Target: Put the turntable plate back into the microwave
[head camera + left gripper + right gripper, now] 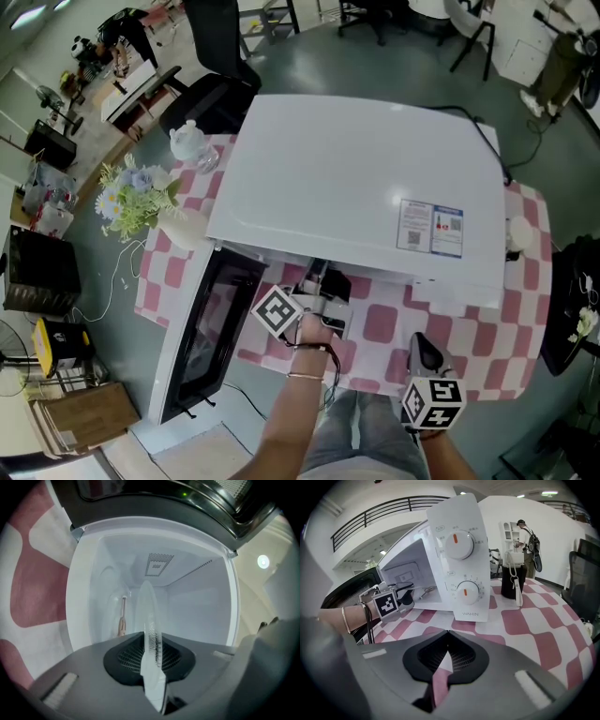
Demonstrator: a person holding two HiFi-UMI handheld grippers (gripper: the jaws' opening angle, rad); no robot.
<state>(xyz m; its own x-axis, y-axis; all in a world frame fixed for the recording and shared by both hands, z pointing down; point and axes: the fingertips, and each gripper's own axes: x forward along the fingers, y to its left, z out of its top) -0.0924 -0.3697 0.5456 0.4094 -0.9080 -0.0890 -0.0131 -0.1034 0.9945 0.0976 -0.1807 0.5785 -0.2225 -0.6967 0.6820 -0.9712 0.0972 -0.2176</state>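
1. The microwave door is open. The left gripper is clamped on the plate, which pokes into the cavity.
2. The right gripper is closed and empty, near the table.
3. Left to do, I'd say: seat the plate and let go.

Microwave on table, flowers at left
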